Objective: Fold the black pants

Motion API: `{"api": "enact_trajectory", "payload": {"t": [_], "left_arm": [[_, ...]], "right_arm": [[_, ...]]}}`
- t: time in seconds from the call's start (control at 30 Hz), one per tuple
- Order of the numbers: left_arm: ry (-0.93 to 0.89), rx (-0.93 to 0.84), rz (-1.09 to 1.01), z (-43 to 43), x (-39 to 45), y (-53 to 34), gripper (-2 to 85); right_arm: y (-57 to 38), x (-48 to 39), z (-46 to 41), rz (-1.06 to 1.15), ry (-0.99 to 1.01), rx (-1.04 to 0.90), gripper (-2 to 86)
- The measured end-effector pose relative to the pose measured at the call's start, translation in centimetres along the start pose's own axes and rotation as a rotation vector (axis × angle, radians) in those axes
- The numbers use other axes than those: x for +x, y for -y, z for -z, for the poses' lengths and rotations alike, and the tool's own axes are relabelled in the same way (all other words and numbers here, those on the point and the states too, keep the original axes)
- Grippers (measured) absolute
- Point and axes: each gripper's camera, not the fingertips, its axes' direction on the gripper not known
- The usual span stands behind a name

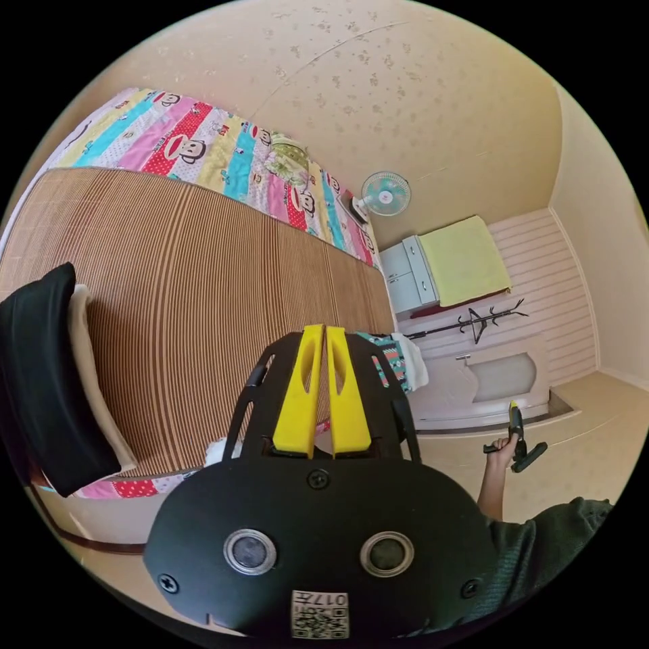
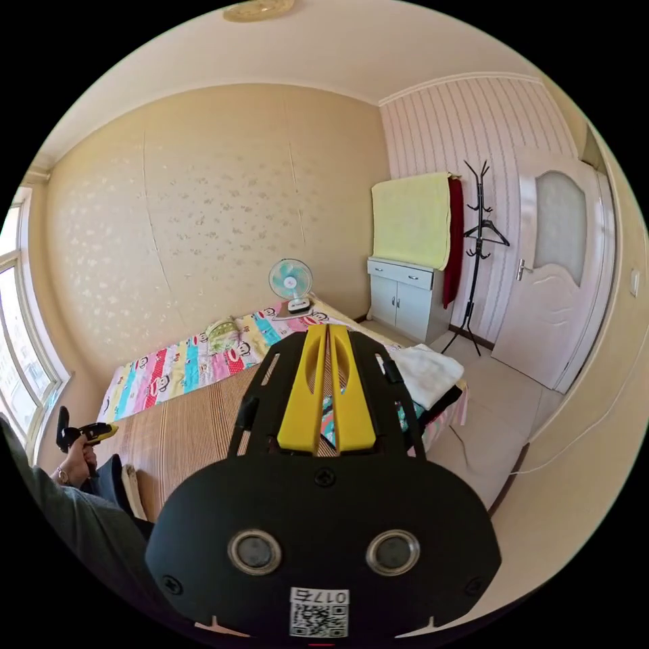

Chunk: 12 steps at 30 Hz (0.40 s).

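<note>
The bed [image 1: 203, 284] was the centre of the room, covered with a brown striped mat [image 2: 189, 426], and beyond the mat a bright patchwork blanket [image 1: 203, 145] ran along the wall side. The black pants [image 1: 40, 378] lay folded at one edge of the mat, resting on a cream cloth [image 1: 88, 378], well apart from both tools. At the bed's far corner stood a small fan [image 2: 291, 280], and past the bed's foot a grey cabinet [image 2: 399, 297] draped with a yellow towel [image 2: 412, 220], then a black coat stand [image 2: 476, 250] and a white door [image 2: 558, 270]. A white folded cloth [image 2: 426, 372] sat at the bed's near corner.

The left gripper [image 1: 323, 392] was raised over the mat, its yellow jaws pressed together on nothing. The right gripper [image 2: 326, 389], held away from the bed, likewise had its jaws closed and empty. The person's hand [image 1: 501, 446] gripped the handle beside the bed.
</note>
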Motion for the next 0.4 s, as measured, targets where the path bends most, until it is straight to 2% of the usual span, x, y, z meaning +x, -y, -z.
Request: {"api": "enact_trajectory", "payload": {"t": [0.1,0.2,0.4], "left_arm": [[0.011,-0.001,-0.058,-2.9,2.4,-0.6,-1.0],[0.032,-0.002,-0.07,-6.3,3.9,-1.9,-1.0],[0.029,-0.055,-0.024,-15.2,6.7,-5.1,-1.0]], "right_arm": [[0.2,3.3,-1.3,-0.027,-0.029,-0.087,0.3],[1.0,5.7,-3.8,0.057,-0.05,-0.128,0.4],[4.9,10.5,-11.8,0.121,0.128,-0.46,0.8]]}}
